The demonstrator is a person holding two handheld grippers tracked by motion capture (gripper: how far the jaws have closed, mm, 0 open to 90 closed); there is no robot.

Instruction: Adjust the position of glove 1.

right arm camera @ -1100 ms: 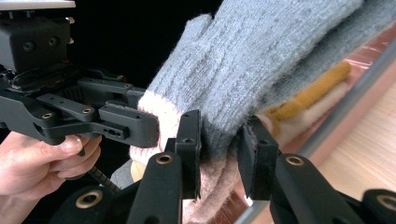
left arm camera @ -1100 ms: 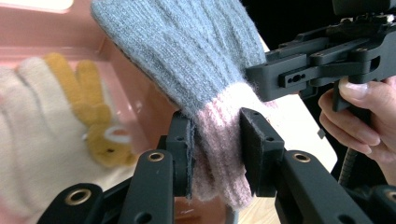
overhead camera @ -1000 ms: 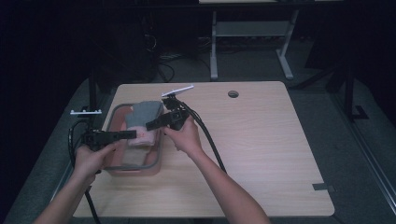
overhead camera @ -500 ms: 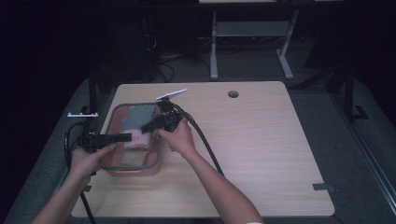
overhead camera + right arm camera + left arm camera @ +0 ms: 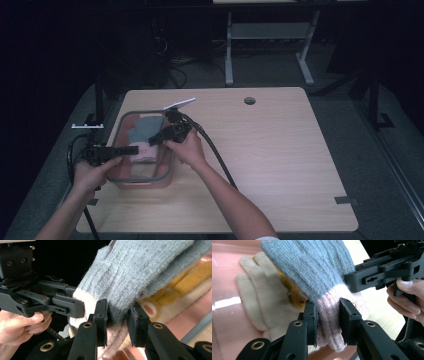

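We had both the left tool (image 5: 328, 320) and the right tool (image 5: 117, 320) clenched on the pink cuff of the grey glove (image 5: 317, 267) over the pink bin (image 5: 142, 181) left of centre, and judged uneven pulling could stretch or slip the knit.

glove (image 5: 319, 272): showing grey knit, cuff fading to pale pink
second glove (image 5: 254, 305): showing cream
cloth under gloves (image 5: 172, 292): showing yellow and cream bands
bin (image 5: 131, 182): showing pink, grey rim
table (image 5: 280, 165): showing pale wood grain
grippers (image 5: 327, 315): showing black
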